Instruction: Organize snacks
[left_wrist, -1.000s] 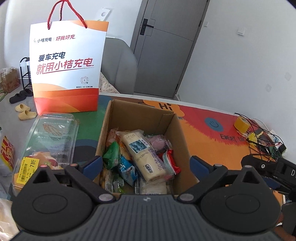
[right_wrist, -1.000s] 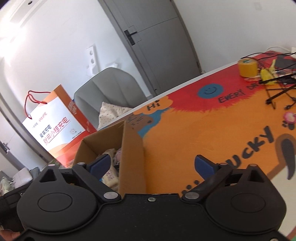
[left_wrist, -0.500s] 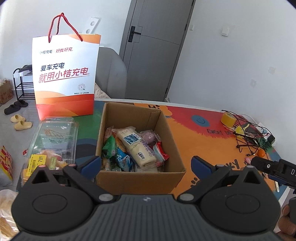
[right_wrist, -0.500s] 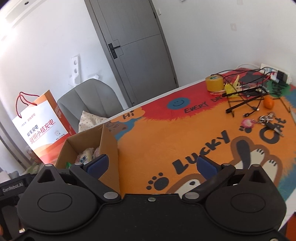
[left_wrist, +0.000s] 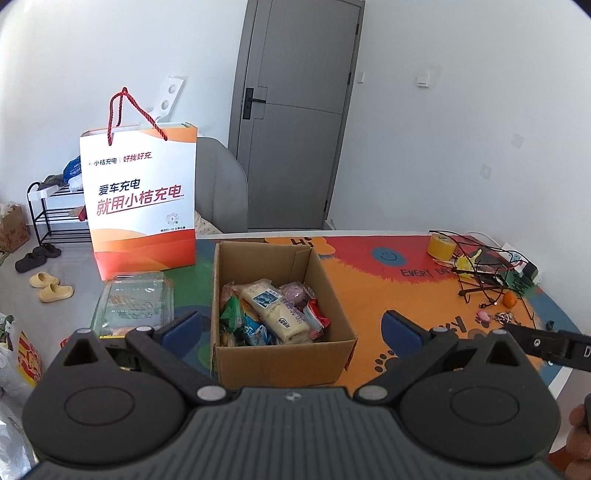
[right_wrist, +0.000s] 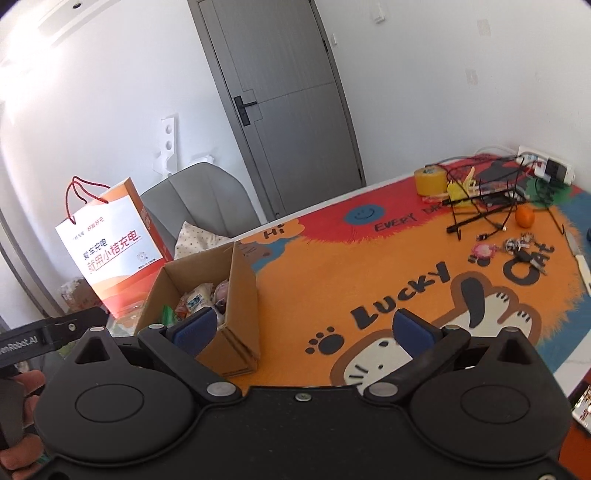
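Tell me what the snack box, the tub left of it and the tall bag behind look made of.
Snack box: brown corrugated cardboard, matte; folded flaps and raw cut edges show.
Tub: clear thin plastic, glossy; contents and glare visible through the lid.
Bag: likely coated paper, smooth printed faces with sharp creases; red twisted cord handles.

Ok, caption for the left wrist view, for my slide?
Open left gripper above a cardboard box of packaged snacks, paper gift bag behind.

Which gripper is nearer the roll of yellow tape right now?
Right. The right gripper hovers over the orange mat, box to its left; the left gripper faces the cardboard box, farther from the tape.
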